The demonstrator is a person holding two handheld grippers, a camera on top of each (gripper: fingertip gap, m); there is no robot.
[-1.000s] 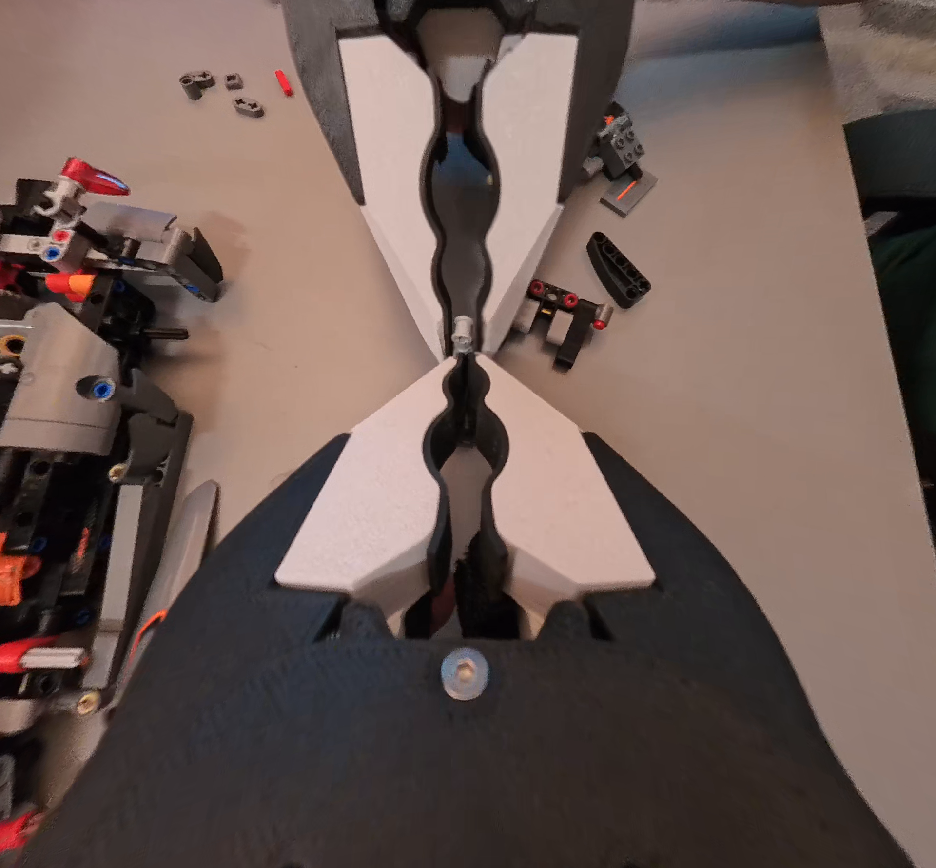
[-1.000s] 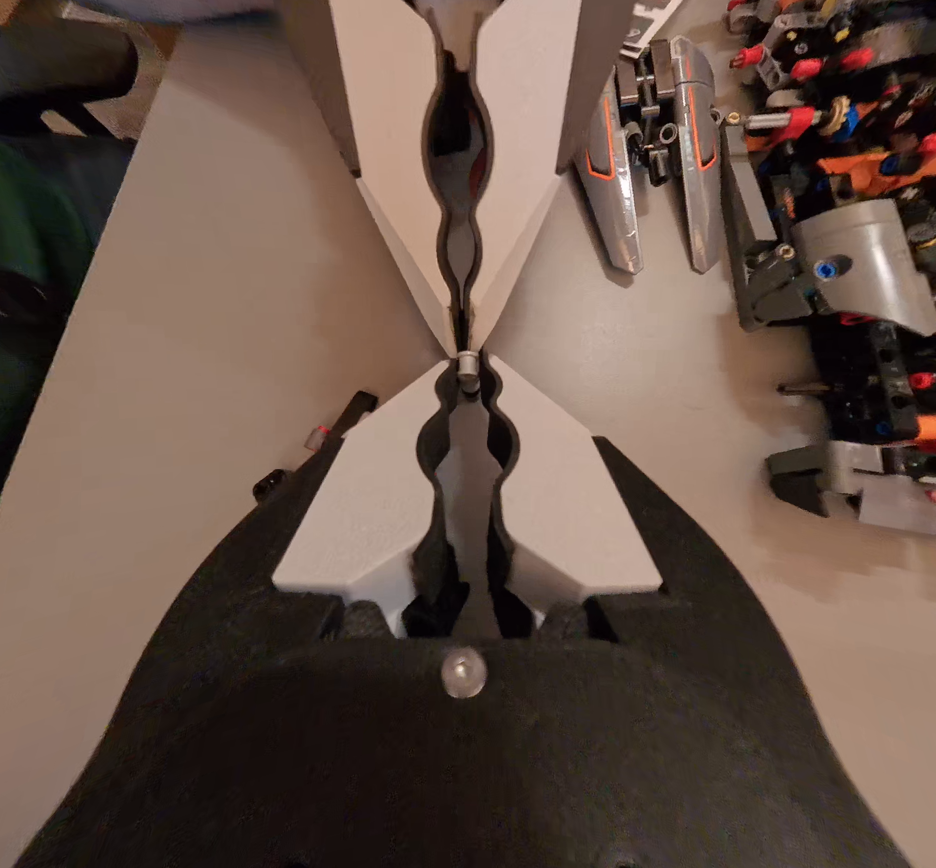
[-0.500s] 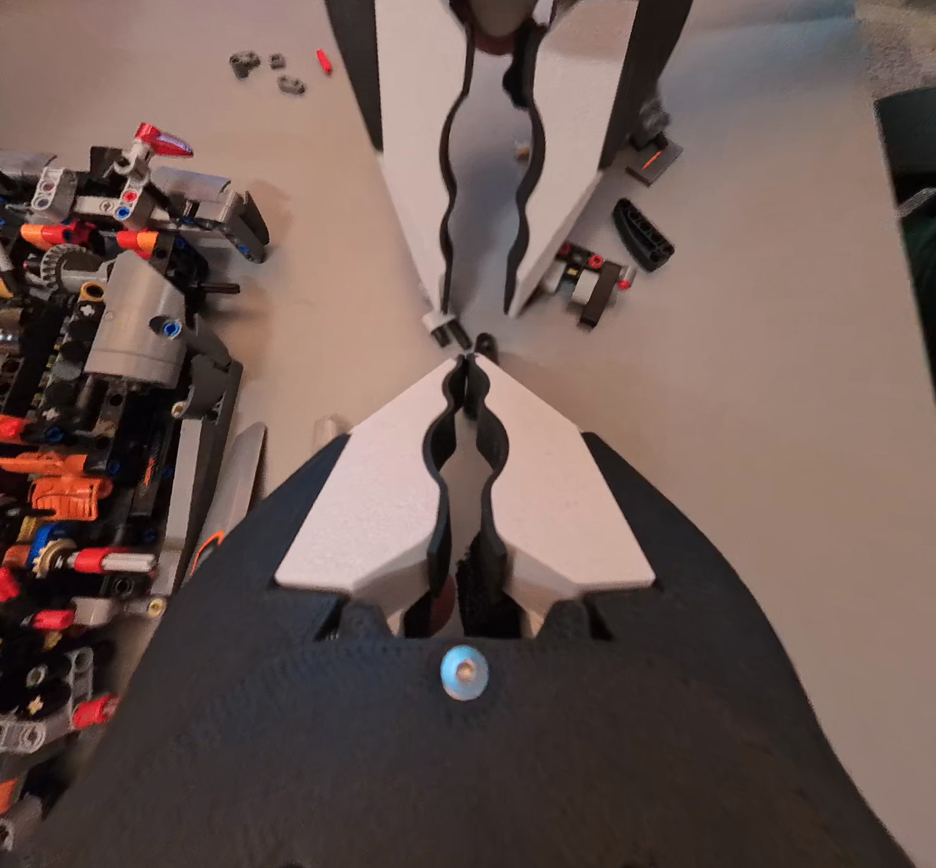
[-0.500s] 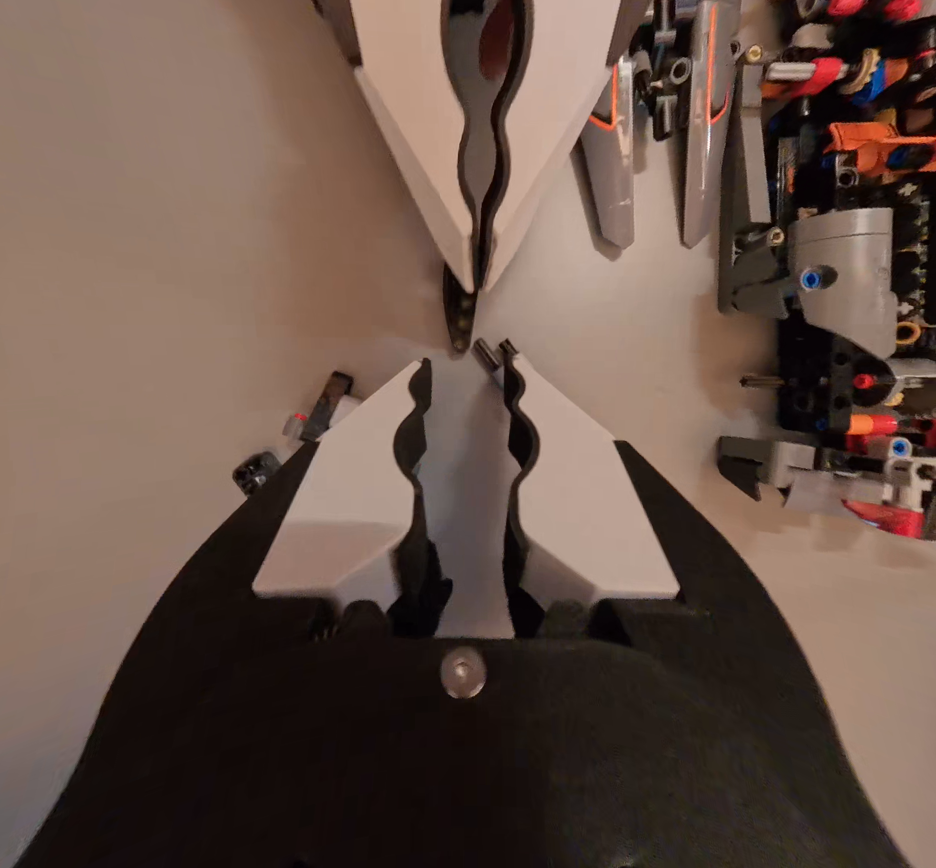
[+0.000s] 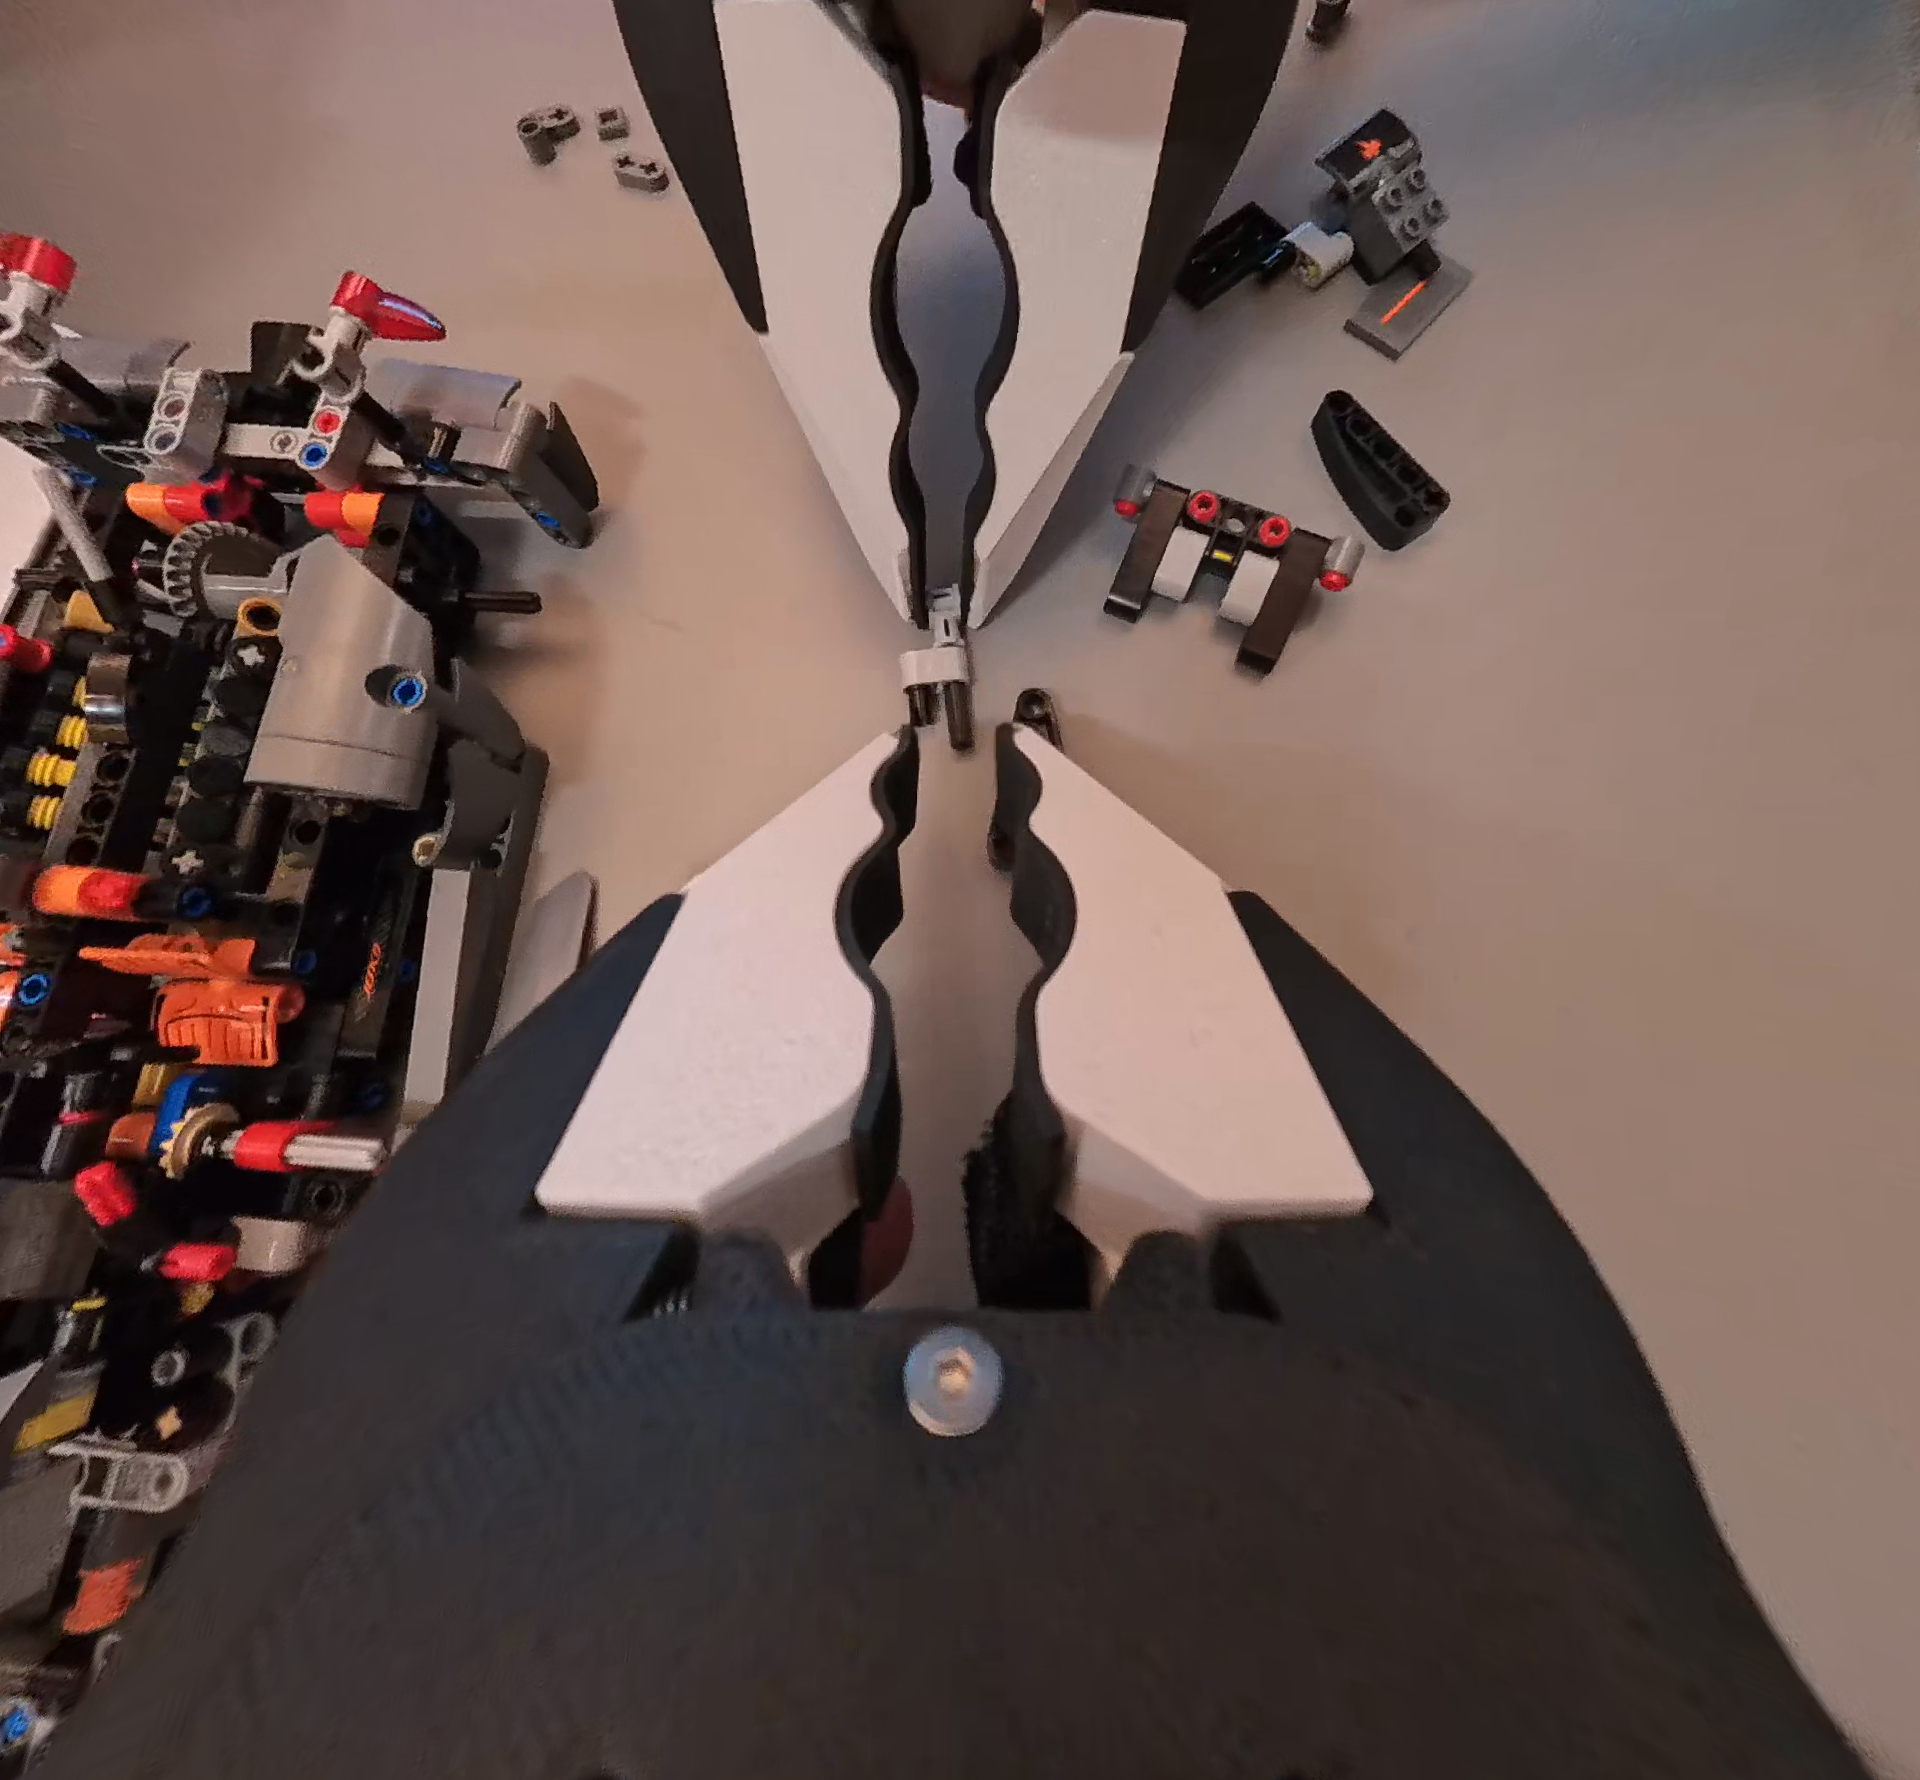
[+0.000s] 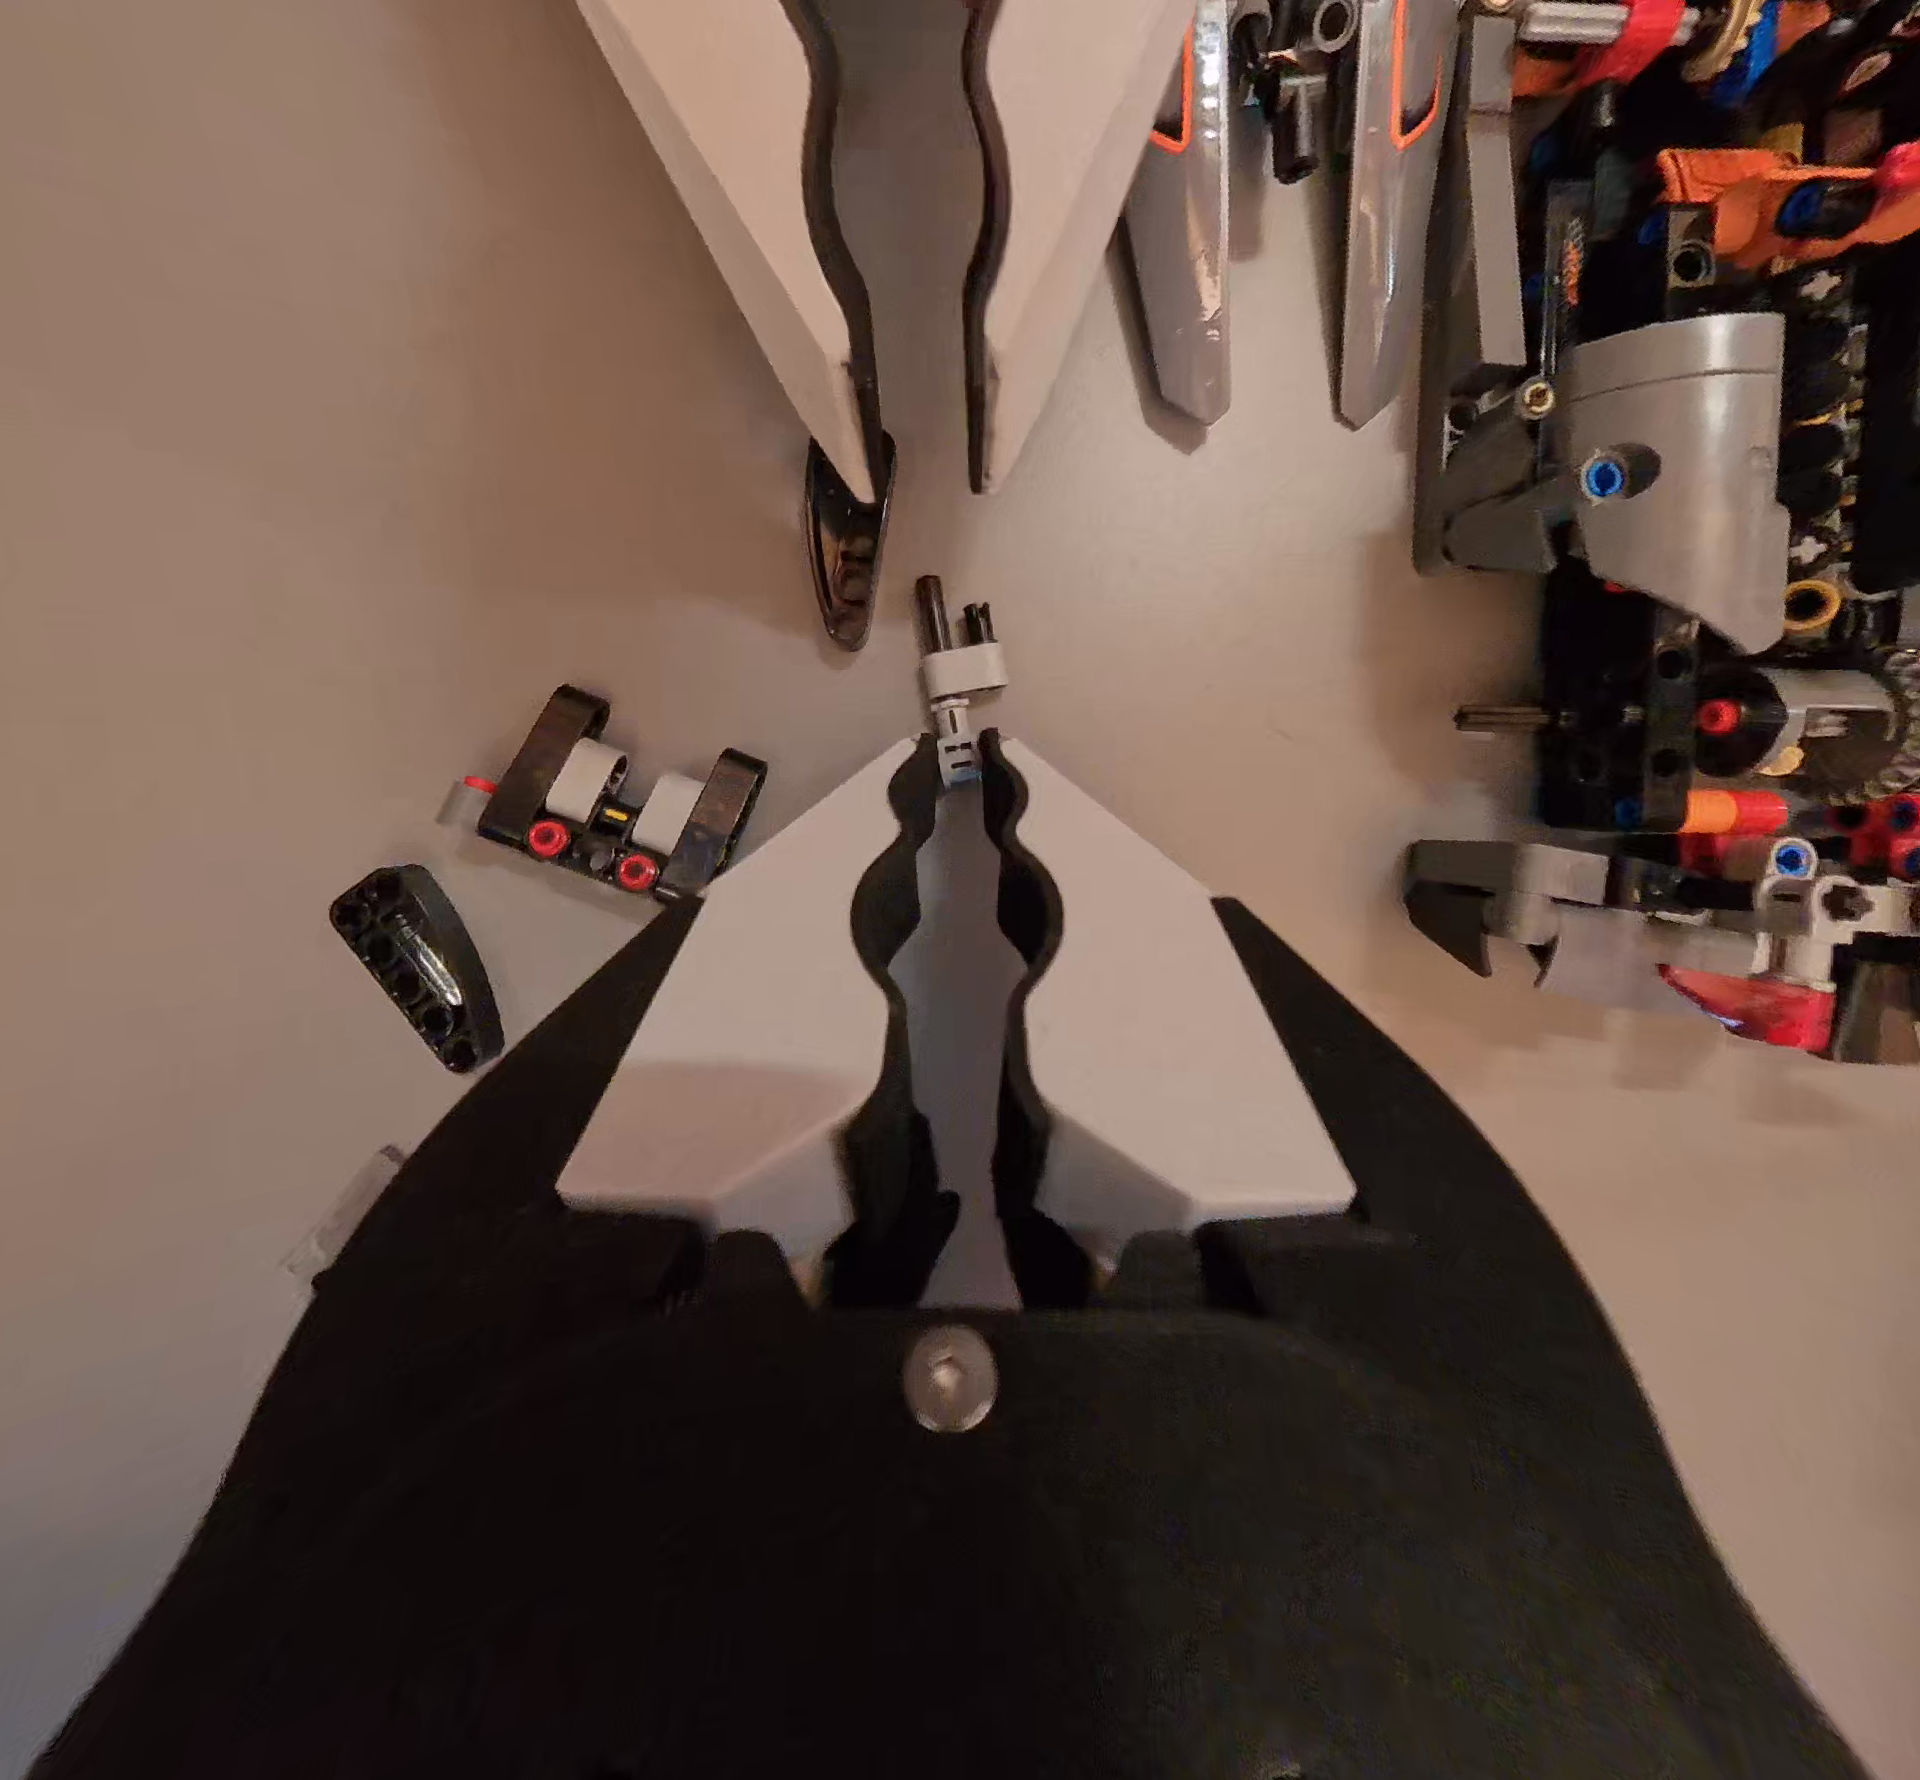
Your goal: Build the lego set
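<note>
My left gripper (image 5: pixel 954 743) has let go, fingers now apart. My right gripper (image 6: pixel 954 743) has re-clamped the small grey connector (image 6: pixel 961 676) with its two black pins, above the counter (image 5: pixel 1558 899). Handover looks done; the model (image 5: pixel 239 795) waits at left.

Hobby tabletop (image 5: pixel 1558 899), half-built lego model (image 5: pixel 260 743), loose pieces (image 5: pixel 1226 556)

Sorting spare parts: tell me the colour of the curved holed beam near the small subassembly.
Black curved beam, clearest in the right wrist view.
</note>
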